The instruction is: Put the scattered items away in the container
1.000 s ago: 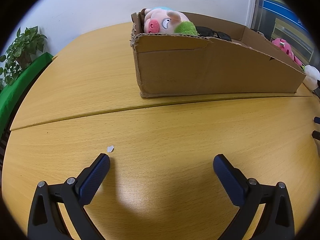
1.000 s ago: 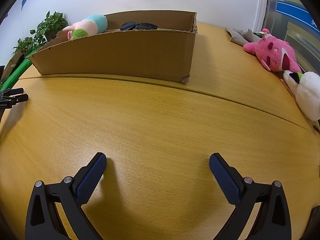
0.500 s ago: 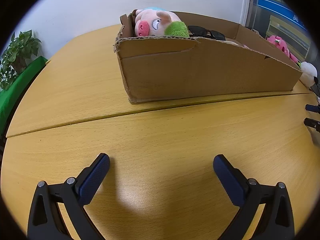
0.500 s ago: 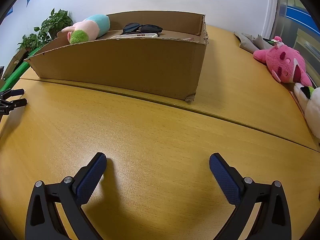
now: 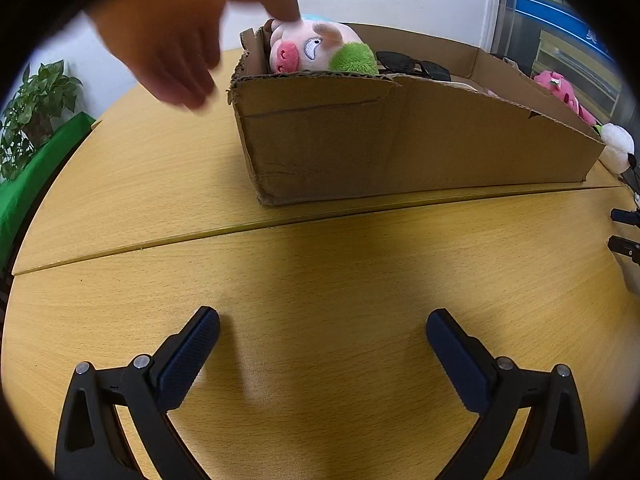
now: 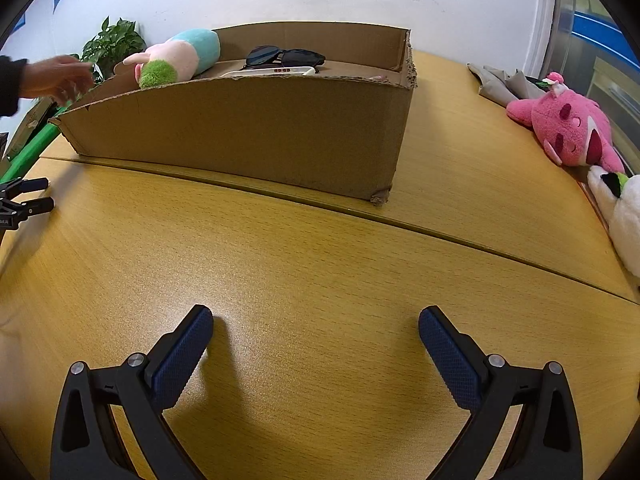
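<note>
A cardboard box [image 5: 400,148] stands on the wooden table; it also shows in the right wrist view [image 6: 260,128]. In it lie a pig plush [image 5: 316,48] [image 6: 176,58], black sunglasses [image 5: 412,66] [image 6: 284,56] and a white remote [image 6: 272,73]. A pink plush [image 6: 568,128] and a white plush [image 6: 624,212] lie on the table to the right of the box. My left gripper [image 5: 322,340] is open and empty over bare table. My right gripper [image 6: 316,336] is open and empty too. A bare hand [image 5: 176,32] hovers near the box's left end.
A grey cloth [image 6: 500,84] lies behind the pink plush. A potted plant [image 5: 32,112] and a green panel [image 5: 24,188] stand past the table's left edge. A seam [image 6: 360,216] crosses the table in front of the box.
A bare hand has come into view at the box's left end. Both grippers stay open and have shifted slightly; the box looks a little nearer.
</note>
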Action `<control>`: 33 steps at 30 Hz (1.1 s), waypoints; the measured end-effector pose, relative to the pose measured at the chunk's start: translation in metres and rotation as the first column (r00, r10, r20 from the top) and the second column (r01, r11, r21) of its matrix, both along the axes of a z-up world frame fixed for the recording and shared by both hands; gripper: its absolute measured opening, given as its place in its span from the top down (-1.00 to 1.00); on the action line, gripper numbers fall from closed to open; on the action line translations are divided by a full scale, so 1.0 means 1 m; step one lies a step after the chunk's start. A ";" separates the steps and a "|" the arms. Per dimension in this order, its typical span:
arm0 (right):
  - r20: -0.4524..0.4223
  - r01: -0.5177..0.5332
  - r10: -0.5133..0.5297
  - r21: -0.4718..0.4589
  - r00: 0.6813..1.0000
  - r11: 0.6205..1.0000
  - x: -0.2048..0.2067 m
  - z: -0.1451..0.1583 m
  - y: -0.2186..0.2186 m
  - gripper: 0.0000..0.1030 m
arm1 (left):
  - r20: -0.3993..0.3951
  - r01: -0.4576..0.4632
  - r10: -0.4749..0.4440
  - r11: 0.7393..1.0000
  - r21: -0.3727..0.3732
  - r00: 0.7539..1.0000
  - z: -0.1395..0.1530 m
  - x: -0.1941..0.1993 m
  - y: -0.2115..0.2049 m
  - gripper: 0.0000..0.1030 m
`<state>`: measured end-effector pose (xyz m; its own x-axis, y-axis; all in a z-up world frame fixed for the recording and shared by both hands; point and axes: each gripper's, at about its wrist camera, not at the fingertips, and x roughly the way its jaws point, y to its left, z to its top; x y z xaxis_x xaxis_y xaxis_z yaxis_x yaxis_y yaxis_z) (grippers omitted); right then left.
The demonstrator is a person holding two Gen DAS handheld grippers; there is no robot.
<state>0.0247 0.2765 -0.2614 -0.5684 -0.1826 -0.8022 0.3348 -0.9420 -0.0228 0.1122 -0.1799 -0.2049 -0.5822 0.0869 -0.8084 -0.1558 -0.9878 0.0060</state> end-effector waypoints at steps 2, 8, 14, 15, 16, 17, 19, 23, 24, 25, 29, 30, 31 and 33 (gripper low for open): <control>0.000 0.000 0.000 0.000 1.000 1.000 0.001 0.000 0.001 -1.00 | 0.000 -0.001 0.001 1.000 0.000 1.000 -0.001 -0.001 0.002 -1.00; 0.000 0.000 0.000 0.000 1.000 1.000 0.000 0.000 0.000 -1.00 | 0.001 -0.002 0.002 1.000 0.000 1.000 -0.003 -0.012 0.015 -1.00; -0.001 -0.001 0.001 0.000 1.000 1.000 0.001 0.000 0.001 -1.00 | 0.001 -0.002 0.002 1.000 0.000 1.000 -0.003 -0.013 0.015 -1.00; -0.001 -0.001 0.001 0.000 1.000 1.000 0.001 0.000 0.001 -1.00 | 0.001 -0.003 0.003 1.000 0.000 1.000 -0.003 -0.013 0.016 -1.00; -0.001 -0.001 0.001 0.000 1.000 1.000 0.001 0.000 0.001 -1.00 | 0.001 -0.003 0.003 1.000 0.000 1.000 -0.003 -0.013 0.016 -1.00; -0.001 -0.001 0.001 0.000 1.000 1.000 0.000 0.000 0.000 -1.00 | 0.001 -0.003 0.003 1.000 0.000 1.000 -0.003 -0.013 0.016 -1.00; -0.001 -0.001 0.001 0.000 1.000 1.000 0.000 0.000 0.001 -1.00 | 0.001 -0.003 0.003 1.000 0.000 1.000 -0.003 -0.013 0.016 -1.00; -0.001 -0.001 0.001 0.000 1.000 1.000 0.001 0.000 0.001 -1.00 | 0.001 -0.003 0.003 1.000 0.000 1.000 -0.003 -0.013 0.016 -1.00; -0.001 -0.001 0.001 0.000 1.000 1.000 0.001 0.000 0.002 -1.00 | 0.001 -0.003 0.003 1.000 0.000 1.000 -0.003 -0.013 0.016 -1.00; -0.001 -0.001 0.001 -0.001 1.000 1.000 0.001 0.000 0.002 -1.00 | 0.001 -0.004 0.004 1.000 0.000 1.000 -0.004 -0.013 0.016 -1.00; -0.001 -0.001 0.001 -0.001 1.000 1.000 0.001 0.000 0.001 -1.00 | 0.001 -0.008 0.008 1.000 0.000 1.000 -0.003 -0.011 0.014 -1.00; -0.001 -0.001 0.001 -0.001 1.000 1.000 0.001 0.000 0.002 -1.00 | 0.001 -0.008 0.008 1.000 0.000 1.000 -0.002 -0.011 0.013 -1.00; -0.001 -0.001 0.001 -0.001 1.000 1.000 0.001 0.000 0.002 -1.00 | 0.001 -0.008 0.008 1.000 0.000 1.000 -0.002 -0.011 0.013 -1.00; -0.001 -0.001 0.001 -0.001 1.000 1.000 0.001 0.000 0.002 -1.00 | 0.001 -0.008 0.008 1.000 0.000 1.000 -0.002 -0.011 0.013 -1.00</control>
<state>0.0261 0.2781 -0.2617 -0.5691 -0.1838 -0.8014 0.3358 -0.9416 -0.0225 0.1011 -0.1669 -0.2073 -0.5820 0.0822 -0.8090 -0.1474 -0.9891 0.0055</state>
